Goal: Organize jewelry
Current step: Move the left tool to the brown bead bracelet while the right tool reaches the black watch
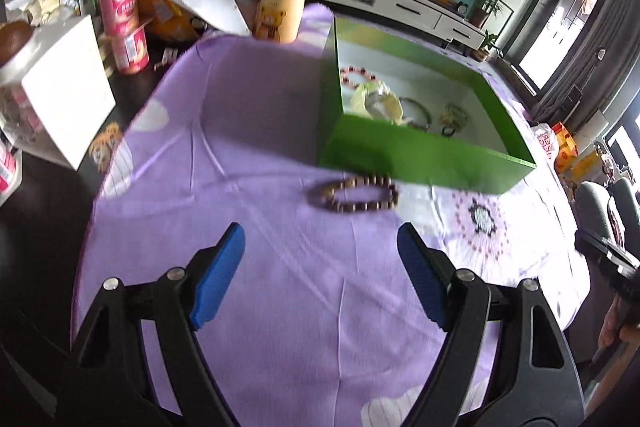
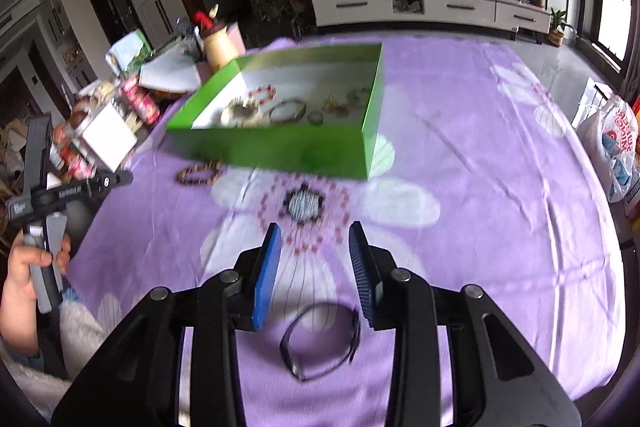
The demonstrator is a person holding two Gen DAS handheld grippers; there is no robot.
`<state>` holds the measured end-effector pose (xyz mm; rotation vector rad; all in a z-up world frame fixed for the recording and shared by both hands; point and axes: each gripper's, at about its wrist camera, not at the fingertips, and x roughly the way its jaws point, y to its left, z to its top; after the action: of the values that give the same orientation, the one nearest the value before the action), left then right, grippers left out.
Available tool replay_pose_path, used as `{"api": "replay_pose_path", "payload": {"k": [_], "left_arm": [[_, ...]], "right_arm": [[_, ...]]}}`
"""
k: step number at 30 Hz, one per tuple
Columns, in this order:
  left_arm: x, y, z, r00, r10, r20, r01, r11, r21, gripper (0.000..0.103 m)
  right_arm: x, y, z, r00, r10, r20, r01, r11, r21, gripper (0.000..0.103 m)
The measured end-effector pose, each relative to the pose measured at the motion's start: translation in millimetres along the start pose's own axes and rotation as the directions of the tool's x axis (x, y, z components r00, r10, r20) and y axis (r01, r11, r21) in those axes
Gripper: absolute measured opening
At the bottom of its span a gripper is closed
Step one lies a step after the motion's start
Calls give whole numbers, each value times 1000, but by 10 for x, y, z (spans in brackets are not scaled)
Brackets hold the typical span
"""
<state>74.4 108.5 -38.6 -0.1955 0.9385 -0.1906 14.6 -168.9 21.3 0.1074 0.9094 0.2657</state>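
Blue pads [image 1: 218,277] of the empty left gripper [image 1: 320,277] are spread wide, aimed at the wooden-bead bracelet [image 1: 354,194] beside the green box [image 1: 420,153]

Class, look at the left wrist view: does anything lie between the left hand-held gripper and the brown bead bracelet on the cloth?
Nothing visible does. Only bare purple cloth lies between the open left hand-held gripper and the bead bracelet, which rests just before the green box.

Black tongs [image 2: 314,231] with ribbed blue pads [image 2: 266,275]
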Motion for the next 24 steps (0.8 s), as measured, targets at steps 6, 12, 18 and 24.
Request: {"api": "replay_pose_path", "payload": {"k": [6, 12, 18, 24], "left_arm": [[-18, -56, -152, 1000, -14, -15, 14, 1000, 10, 80], [-32, -105, -201, 1000, -8, -17, 8, 1000, 23, 80], [39, -47, -216, 999, 6, -31, -5, 1000, 13, 80], [171, -17, -208, 999, 5, -44, -5, 1000, 4, 80]], "right_arm": [[89, 149, -414, 993, 28, -113, -33, 999, -40, 36], [284, 303, -667, 985, -31, -173, 2, 987, -162, 36], [468, 415, -747, 981, -81, -179, 29, 962, -273, 28], [519, 467, -607, 989, -60, -137, 20, 961, -277, 9]]}}
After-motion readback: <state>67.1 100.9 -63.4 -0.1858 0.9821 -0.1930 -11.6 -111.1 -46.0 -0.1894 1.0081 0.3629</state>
